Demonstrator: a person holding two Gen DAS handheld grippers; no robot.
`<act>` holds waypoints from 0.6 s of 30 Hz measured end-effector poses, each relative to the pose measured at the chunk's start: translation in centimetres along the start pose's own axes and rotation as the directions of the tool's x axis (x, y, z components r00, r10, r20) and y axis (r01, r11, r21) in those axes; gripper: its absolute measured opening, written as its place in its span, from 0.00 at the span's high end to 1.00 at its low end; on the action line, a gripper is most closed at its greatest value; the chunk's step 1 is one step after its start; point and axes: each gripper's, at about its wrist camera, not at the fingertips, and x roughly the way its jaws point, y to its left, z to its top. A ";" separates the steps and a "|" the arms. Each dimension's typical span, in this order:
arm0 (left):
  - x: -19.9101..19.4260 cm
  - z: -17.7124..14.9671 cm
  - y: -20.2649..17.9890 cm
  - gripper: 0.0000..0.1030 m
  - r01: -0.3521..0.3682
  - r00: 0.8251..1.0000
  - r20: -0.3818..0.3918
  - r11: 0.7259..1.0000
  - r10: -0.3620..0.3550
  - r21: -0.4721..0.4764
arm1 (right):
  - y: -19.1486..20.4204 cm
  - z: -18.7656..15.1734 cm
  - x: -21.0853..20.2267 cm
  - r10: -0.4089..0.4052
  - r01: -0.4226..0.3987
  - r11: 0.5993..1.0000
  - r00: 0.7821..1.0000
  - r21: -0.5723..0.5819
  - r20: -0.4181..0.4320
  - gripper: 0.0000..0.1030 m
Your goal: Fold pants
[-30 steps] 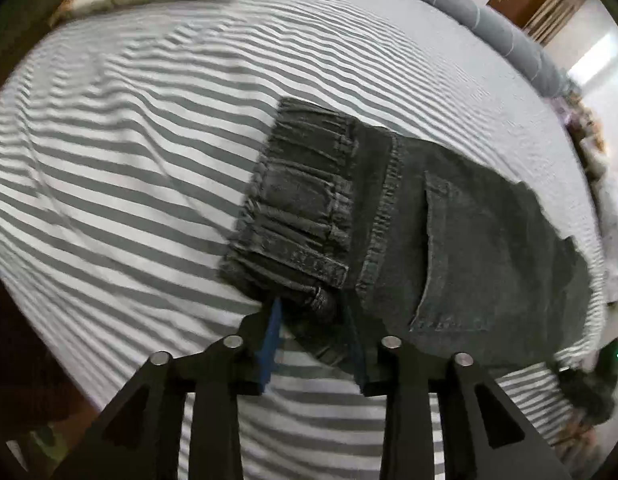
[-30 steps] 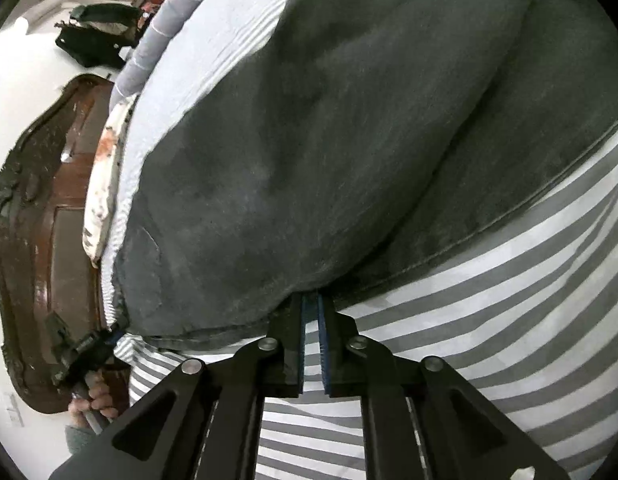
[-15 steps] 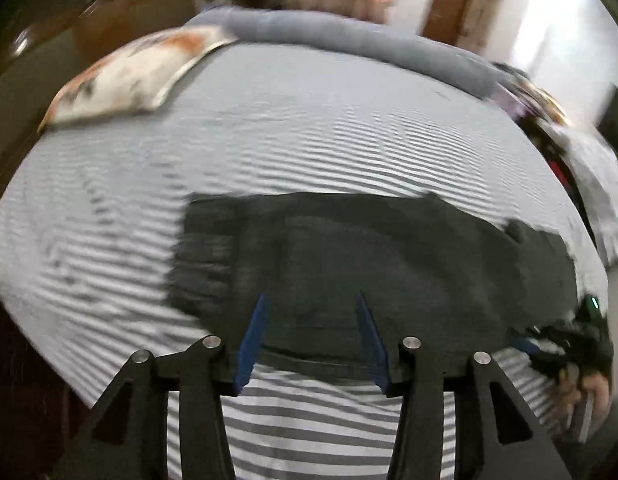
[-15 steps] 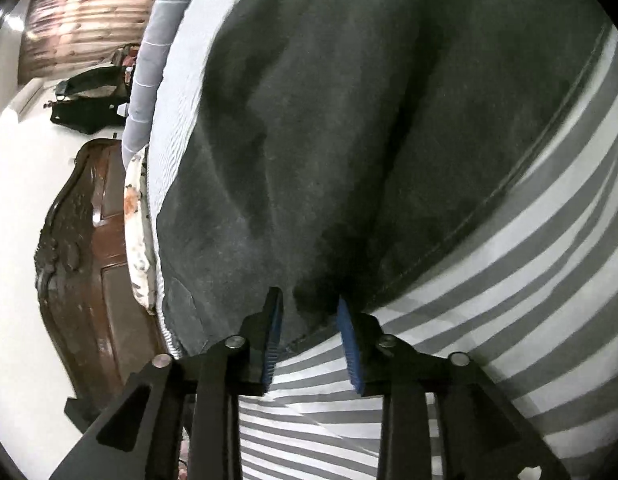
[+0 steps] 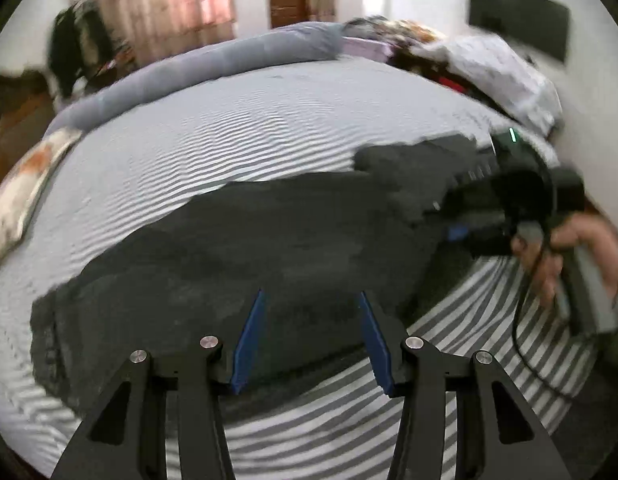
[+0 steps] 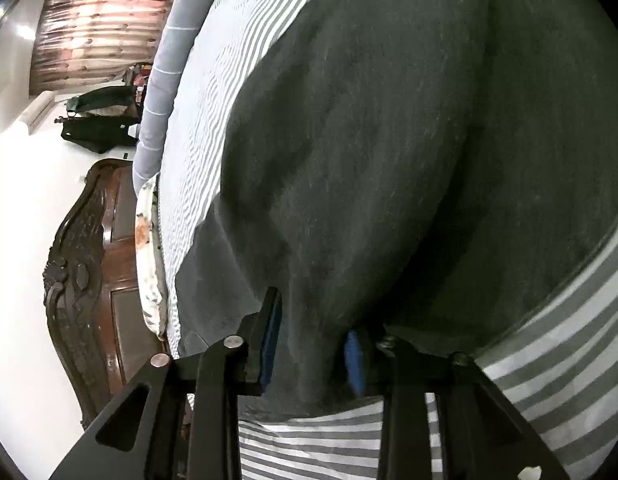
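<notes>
Dark grey pants (image 5: 245, 248) lying lengthwise across the striped bedsheet (image 5: 229, 132), already folded leg over leg, near the front edge of the bed. Left gripper (image 5: 311, 340) hanging over the middle of the near edge, blue pads apart, nothing between them. Right gripper (image 6: 313, 344) at the hem end, jaws closing with a bulge of fabric between the pads (how firmly pinched, hard to tell yet).

Probably next: folding the length in half. Best to finish the right-hand pinch on both layers before lifting, or the lower leg slips away. Worth bringing the left gripper down at the intended crease line to pin the cloth while the hem end travels toward the waistband (image 5: 49, 340). Slow, low carry, edges kept matched.
</notes>
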 end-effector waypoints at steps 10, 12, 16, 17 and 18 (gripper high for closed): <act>4.8 -0.7 -5.9 0.52 -0.096 0.995 0.023 0.969 0.094 0.229 | 1.5 1.0 -1.2 0.021 -0.021 1.000 0.999 0.001 -0.039 0.89; 5.3 -0.8 -5.9 0.52 -0.138 0.990 0.042 0.959 0.131 0.248 | 1.7 1.1 -1.3 0.026 -0.026 1.000 0.999 0.003 -0.039 0.90; 6.7 -0.6 -6.7 0.52 -0.219 0.975 0.102 0.930 0.197 0.296 | 1.9 1.1 -1.3 0.026 -0.026 1.000 0.999 0.005 -0.043 0.91; 7.1 -0.4 -6.8 0.52 -0.230 0.972 0.108 0.924 0.207 0.304 | 2.0 1.1 -1.1 0.027 -0.027 1.000 0.999 0.007 -0.044 0.91; 7.5 -0.1 -6.9 0.52 -0.237 0.971 0.110 0.921 0.213 0.309 | 2.0 1.1 -1.1 0.031 -0.030 0.999 0.998 0.012 -0.045 0.91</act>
